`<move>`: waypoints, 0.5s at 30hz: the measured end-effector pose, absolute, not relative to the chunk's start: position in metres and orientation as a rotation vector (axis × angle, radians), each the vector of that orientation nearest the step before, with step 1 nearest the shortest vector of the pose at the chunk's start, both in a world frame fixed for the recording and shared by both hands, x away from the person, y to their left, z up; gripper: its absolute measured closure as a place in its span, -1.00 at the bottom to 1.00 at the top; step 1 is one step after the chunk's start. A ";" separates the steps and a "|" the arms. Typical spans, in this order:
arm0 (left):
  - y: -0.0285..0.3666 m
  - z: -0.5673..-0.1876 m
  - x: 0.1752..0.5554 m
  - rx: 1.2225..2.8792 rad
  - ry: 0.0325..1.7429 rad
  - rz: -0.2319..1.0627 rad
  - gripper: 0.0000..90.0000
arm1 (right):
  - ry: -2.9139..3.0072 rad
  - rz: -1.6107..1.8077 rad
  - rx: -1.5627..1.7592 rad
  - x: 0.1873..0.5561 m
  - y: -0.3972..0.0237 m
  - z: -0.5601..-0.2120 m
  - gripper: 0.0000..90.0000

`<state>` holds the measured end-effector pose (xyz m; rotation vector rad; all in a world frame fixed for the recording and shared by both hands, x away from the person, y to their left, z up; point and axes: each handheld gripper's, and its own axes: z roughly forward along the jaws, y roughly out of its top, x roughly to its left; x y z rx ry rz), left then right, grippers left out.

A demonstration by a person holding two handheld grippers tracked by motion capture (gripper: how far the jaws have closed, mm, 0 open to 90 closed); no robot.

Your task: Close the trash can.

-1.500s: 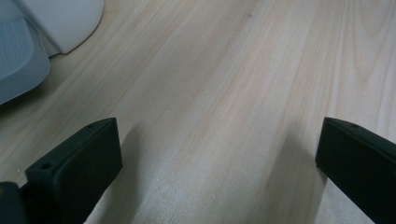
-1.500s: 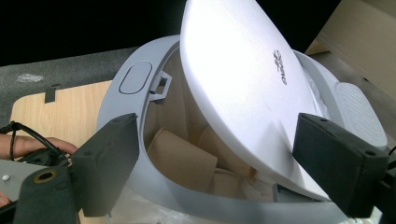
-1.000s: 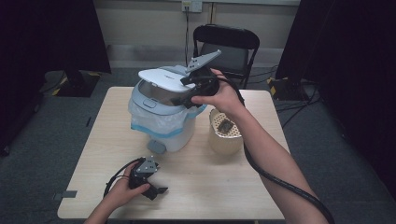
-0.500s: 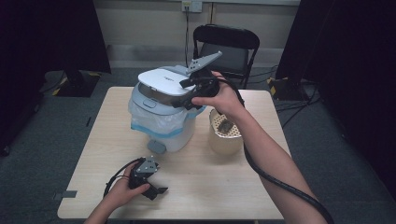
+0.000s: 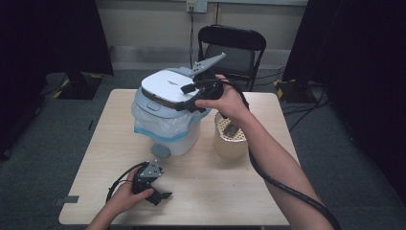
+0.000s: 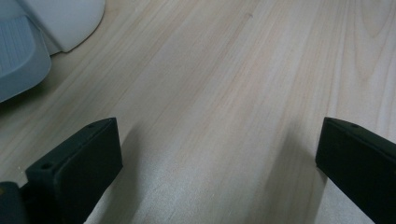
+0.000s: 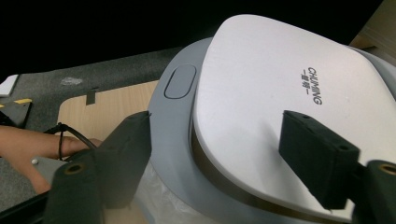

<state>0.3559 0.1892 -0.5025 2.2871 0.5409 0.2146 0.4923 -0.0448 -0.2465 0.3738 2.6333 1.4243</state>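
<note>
While your right claw (image 5: 187,98) straddles the near edge of the bin's white lid (image 5: 167,86), its jaws have just been closing; one jaw lies on top of the lid (image 7: 280,88) and the other sits below the rim beside the grey collar, so the lid edge is between them, yet a gap shows in the right gripper view and the pads do not clearly press on it; the lid stands tilted, lifted slightly off the collar at the claw's side. The pedal bin (image 5: 167,127), lined with a clear bag, stands on the bench (image 5: 230,191) just above centre, toward 11 o'clock in the high view; its grey foot pedal (image 5: 160,151) points to 6 o'clock. At 3 o'clock of the bin, just beside it, stands a beige basket (image 5: 230,141) holding some dark scrap; your right forearm passes over it. Your left claw (image 5: 162,197) rests low on the bench at 7 o'clock, well apart from the bin; its jaws stand wide apart with only bare wood between them, as the left gripper view shows, and the pedal (image 6: 18,56) lies at 10 o'clock of that view. A black folding chair (image 5: 232,45) stands beyond the bench at 12 o'clock; a cable (image 5: 287,189) trails from your right gripper along the forearm toward 5 o'clock.
</note>
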 end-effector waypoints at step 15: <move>0.189 -0.503 0.356 2.287 0.541 0.215 -1.00 | 2.661 1.373 0.395 0.498 -0.039 -0.252 0.21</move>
